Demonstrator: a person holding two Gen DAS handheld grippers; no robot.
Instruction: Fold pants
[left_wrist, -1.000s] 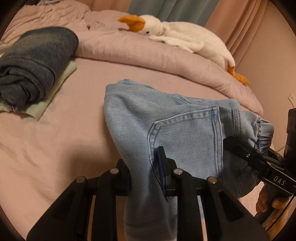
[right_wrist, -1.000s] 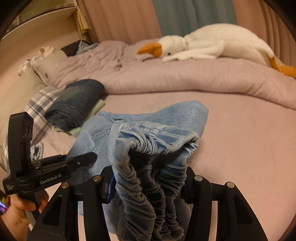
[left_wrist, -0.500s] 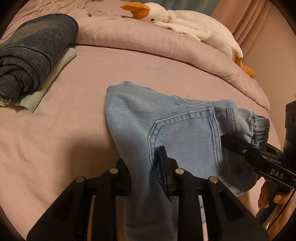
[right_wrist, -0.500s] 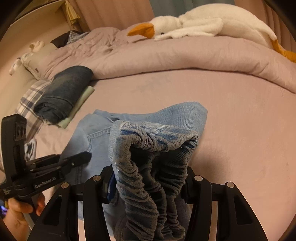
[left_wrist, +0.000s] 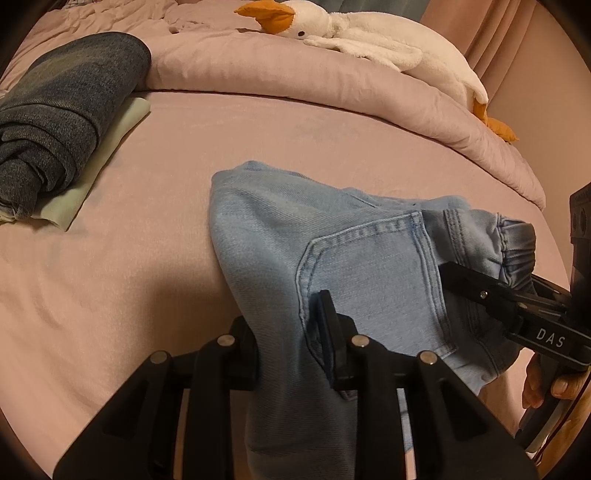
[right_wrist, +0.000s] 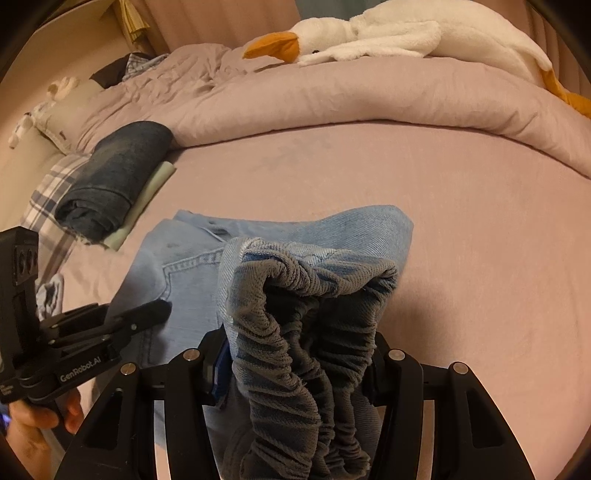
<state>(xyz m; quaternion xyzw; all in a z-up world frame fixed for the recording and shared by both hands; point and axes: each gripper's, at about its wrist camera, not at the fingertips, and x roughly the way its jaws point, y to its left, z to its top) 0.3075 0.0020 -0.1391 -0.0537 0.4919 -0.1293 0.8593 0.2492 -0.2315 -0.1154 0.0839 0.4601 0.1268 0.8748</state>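
Observation:
Light blue denim pants (left_wrist: 332, 236) hang between my two grippers above the pink bed sheet (left_wrist: 140, 280), back pocket facing up. My left gripper (left_wrist: 291, 332) is shut on the pants near the pocket's lower corner. My right gripper (right_wrist: 295, 354) is shut on the bunched elastic waistband (right_wrist: 310, 295), which hides its fingertips. The right gripper also shows in the left wrist view (left_wrist: 517, 306) at the right edge. The left gripper shows in the right wrist view (right_wrist: 122, 325) at the lower left. The far end of the pants (right_wrist: 258, 225) sags toward the sheet.
A folded dark denim garment (left_wrist: 62, 110) lies on a pale green cloth (left_wrist: 99, 162) at the left. A rolled pink duvet (left_wrist: 332, 81) runs along the back with a white plush goose (left_wrist: 369, 40) on it. A plaid pillow (right_wrist: 48, 199) sits far left.
Both grippers have tilted and moved down and forward over the bed with the pants. The grip on the pants is unchanged.

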